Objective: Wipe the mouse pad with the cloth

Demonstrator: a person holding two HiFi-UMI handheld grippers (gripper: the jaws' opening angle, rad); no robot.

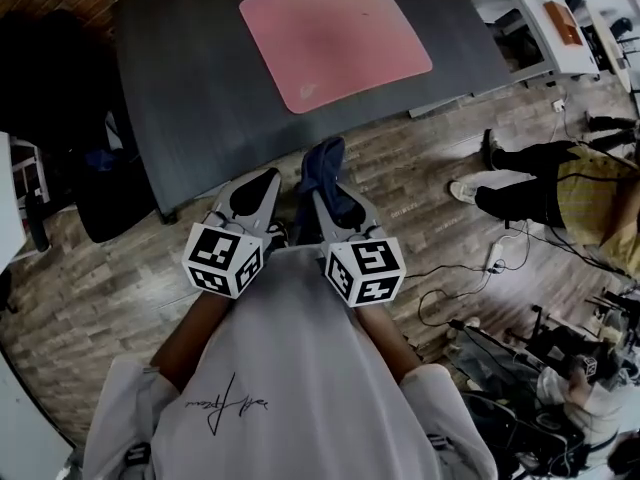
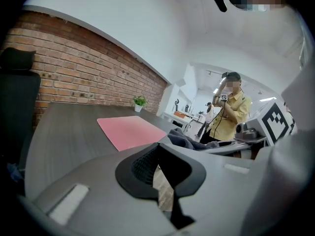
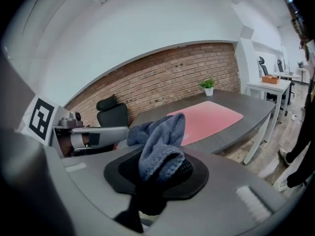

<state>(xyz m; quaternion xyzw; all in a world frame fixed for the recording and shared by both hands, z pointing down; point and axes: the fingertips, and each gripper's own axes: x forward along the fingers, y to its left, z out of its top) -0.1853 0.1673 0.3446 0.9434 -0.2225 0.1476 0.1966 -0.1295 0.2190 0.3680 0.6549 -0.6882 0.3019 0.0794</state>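
The right tongs (image 3: 157,170) are clamping a blue-grey microfibre cloth (image 3: 160,140). The cloth is bunching up between the two dark pads and flopping over towards the left tongs (image 1: 268,180). The left tongs are carrying nothing. Their jaws are sitting together, with only a thin slit of wooden plank floor (image 1: 90,298) showing between the pads. Both tongs are hanging side by side close to the person's chest, above the floor and short of the near edge of the dark grey surface (image 1: 190,98).

The pink mouse pad (image 1: 335,38) is lying flat on that surface, well ahead of both tongs and slightly to the right tongs' side. Nothing is touching it, and the cloth is staying well apart from it.

Beyond the pad, at the far edge of the surface, a small potted plant (image 3: 207,85) is standing in front of a brick wall (image 3: 187,68). A black office chair (image 3: 112,113) is standing out past the left tongs, by the surface's left end. Off to the right of the right tongs, a person in a yellow shirt (image 2: 230,114) is standing on the floor, holding a device up. Cables (image 1: 470,278) are trailing across the floor near that person's feet.
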